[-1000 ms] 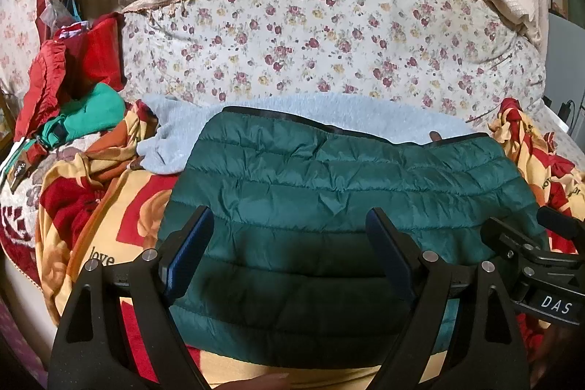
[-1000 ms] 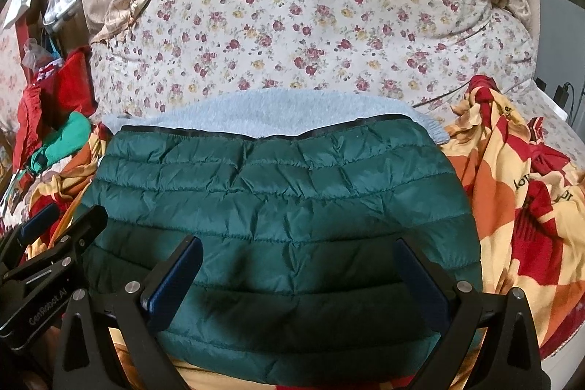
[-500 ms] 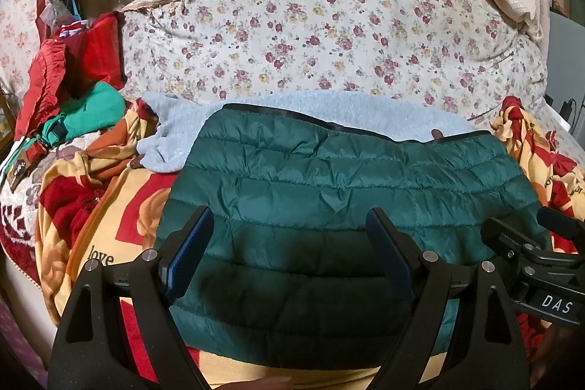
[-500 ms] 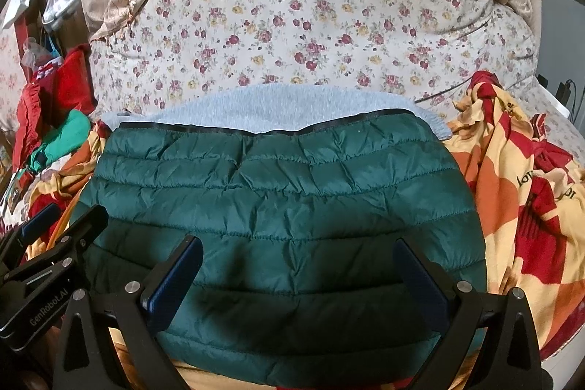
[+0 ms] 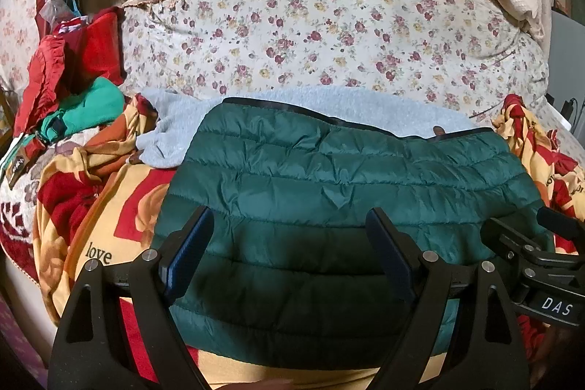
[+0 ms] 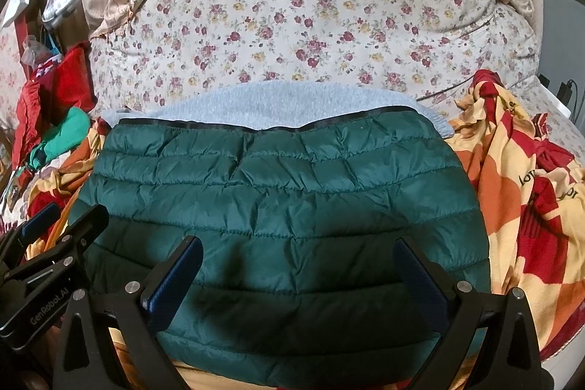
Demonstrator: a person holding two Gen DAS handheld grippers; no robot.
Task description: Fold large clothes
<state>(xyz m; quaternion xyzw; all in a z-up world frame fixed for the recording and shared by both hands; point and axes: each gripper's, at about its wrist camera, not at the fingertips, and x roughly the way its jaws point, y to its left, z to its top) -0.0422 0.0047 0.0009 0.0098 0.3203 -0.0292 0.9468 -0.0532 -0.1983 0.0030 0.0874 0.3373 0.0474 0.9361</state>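
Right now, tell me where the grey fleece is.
In both wrist views the grey fleece lies mid-frame, tucked beneath the green quilted jacket's far edge, against the floral bedding.

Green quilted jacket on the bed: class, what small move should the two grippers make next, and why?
Probably lower both onto the near hem and pinch it. The left gripper and right gripper hover open and empty above the green quilted jacket, which lies flat over a grey fleece, seemingly ready for another fold.

Dark green quilted jacket (image 6: 278,207), floral sheet (image 6: 310,17).
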